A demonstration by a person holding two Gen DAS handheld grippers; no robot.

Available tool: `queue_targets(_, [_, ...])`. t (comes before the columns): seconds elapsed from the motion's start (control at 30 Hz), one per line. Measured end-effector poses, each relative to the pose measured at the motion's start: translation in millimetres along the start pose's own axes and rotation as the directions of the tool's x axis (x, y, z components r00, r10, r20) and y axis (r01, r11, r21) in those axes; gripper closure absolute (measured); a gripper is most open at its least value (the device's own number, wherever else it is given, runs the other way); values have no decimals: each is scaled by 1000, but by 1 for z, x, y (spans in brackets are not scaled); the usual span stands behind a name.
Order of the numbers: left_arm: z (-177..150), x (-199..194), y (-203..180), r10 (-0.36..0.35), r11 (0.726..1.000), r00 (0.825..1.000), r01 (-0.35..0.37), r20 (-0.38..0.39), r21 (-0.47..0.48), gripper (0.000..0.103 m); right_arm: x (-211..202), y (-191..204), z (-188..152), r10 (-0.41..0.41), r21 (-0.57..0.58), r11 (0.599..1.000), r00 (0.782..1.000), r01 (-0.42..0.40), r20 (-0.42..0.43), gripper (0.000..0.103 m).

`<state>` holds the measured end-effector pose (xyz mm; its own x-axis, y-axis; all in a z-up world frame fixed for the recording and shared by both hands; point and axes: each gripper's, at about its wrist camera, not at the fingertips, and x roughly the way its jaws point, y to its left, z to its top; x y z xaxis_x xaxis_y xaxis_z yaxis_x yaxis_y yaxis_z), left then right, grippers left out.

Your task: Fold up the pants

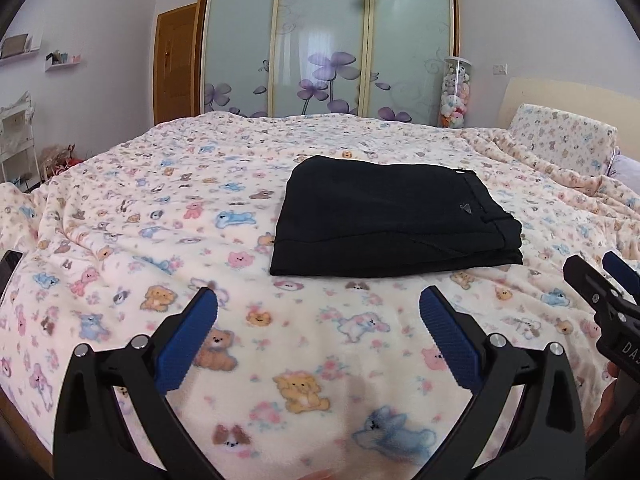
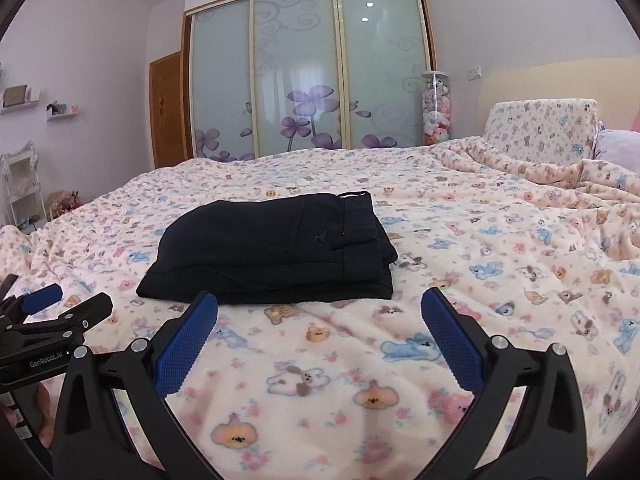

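Black pants (image 1: pixel 390 218) lie folded into a flat rectangle on the bed's cartoon-animal blanket (image 1: pixel 160 216), waistband to the right. In the right wrist view the same pants (image 2: pixel 276 250) sit ahead and slightly left. My left gripper (image 1: pixel 318 300) hovers open over bare blanket, short of the pants' near edge, with nothing between its blue pads (image 1: pixel 188 344). My right gripper (image 2: pixel 319 300) is likewise open and empty just before the pants. Each gripper shows at the other view's edge: the right one (image 1: pixel 604 276) and the left one (image 2: pixel 60 304).
A pillow (image 2: pixel 540 136) in matching fabric and bunched blanket (image 2: pixel 568 184) lie at the right, by the headboard. Behind the bed stand a sliding wardrobe (image 2: pixel 304 72) with flower prints and a clear tube of plush toys (image 2: pixel 436 108). A dark phone-like object (image 1: pixel 10 266) lies at the left.
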<state>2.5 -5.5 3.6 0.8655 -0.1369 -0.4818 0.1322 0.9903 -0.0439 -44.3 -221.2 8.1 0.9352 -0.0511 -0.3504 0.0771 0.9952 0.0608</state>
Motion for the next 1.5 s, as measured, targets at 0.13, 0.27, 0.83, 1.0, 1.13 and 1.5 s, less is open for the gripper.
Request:
queue_targets(0.13, [-1,1,-4,7,1000,1000,-7,-6,16,2,1,5,-2,-11,-27,1000,1000,11,-2,1])
queue_targets(0.27, [-3,3,-7,22,999,1000,-22,-8,34,2,2,12,-3,-27,-56,998,1000,27,-13,1])
queue_targets(0.83, [-8,7,-16,52,995,998,-50,-25,85,2,7,13,-6,-42,-61,997,998,39,-45,1])
queue_targets(1.0, [-8,7,-16,52,995,998,-49,-26,86,2,8,12,-7,-41,-59,998,998,38,-55,1])
queue_targets(1.13, [-10,8,-17,48,995,998,-45,-29,90,2,8,11,-7,-41,-55,998,997,38,-60,1])
queue_targets(1.5, [-11,9,-18,45,995,998,-42,-33,94,2,9,10,-8,-44,-54,998,997,40,-66,1])
